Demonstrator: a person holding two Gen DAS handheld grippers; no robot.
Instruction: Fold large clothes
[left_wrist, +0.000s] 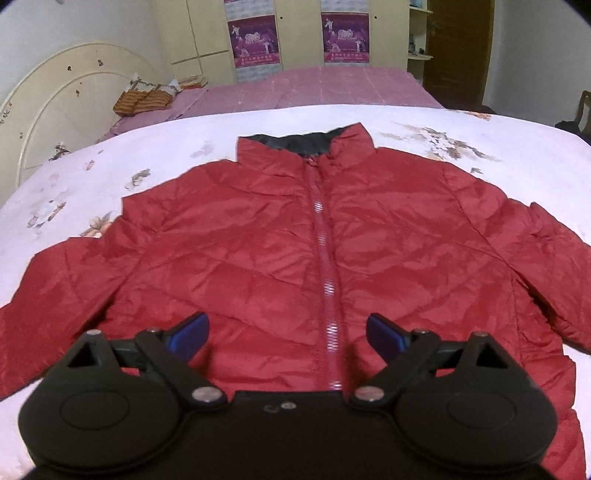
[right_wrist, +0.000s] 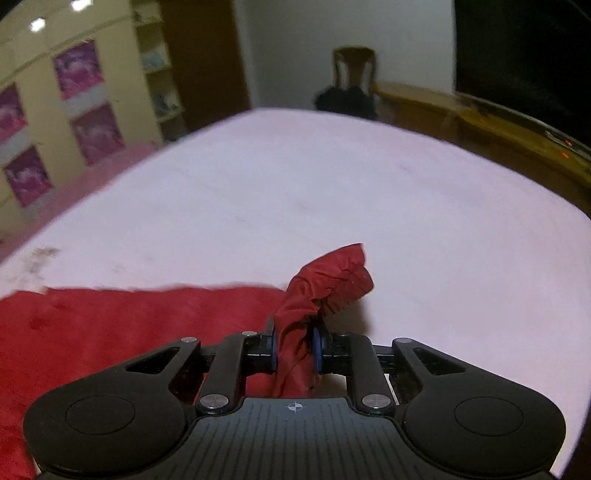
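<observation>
Jacket (left_wrist: 258, 258) lay flat on bed (left_wrist: 480, 122), left claw (left_wrist: 288, 334) spread above its hem, right claw (right_wrist: 295, 350) clenched on probably its cuff (right_wrist: 332, 280).

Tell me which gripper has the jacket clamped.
The right gripper: its pads pinch a red jacket cuff; the left gripper hangs open above it.

A bed under a pale floral-printed sheet (left_wrist: 480, 140) meets a second bed in pink checked cover (left_wrist: 314, 88) with an arched cream headboard (left_wrist: 55, 92). Behind stand cream wardrobe doors (left_wrist: 207, 33) bearing purple posters (left_wrist: 253, 42), a dark brown wooden door (left_wrist: 458, 48) and a wooden chair (right_wrist: 354, 70) (dark cloth draped on it).
</observation>
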